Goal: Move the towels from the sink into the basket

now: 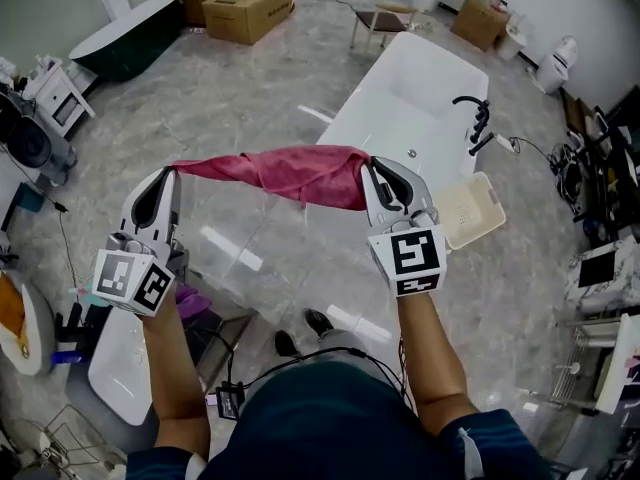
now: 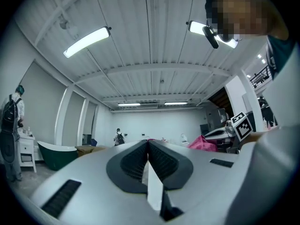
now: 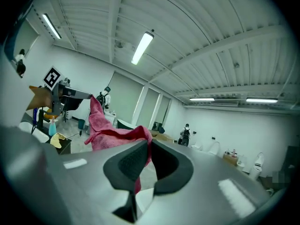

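1. Left claw [image 1: 172,173]: clenched, pads pressed together on a thin corner of the red towel [image 1: 290,173].
2. Right claw [image 1: 372,166]: clenched on the opposite end of the towel; in the right gripper view red fabric sits between the pads and spills out past the tips.
3. Towel: held in the air, stretched roughly level between the two claws, sagging slightly in the middle. It is clear of the floor [image 1: 250,78].
4. White sink [image 1: 400,118] with a black tap: beyond the towel, on the right claw's side.
5. Beige basket [image 1: 472,208]: on the floor beside the sink, just right of the right claw.
6. Background: cardboard boxes [image 1: 245,3] and a dark green bathtub [image 1: 125,38] at the far side.
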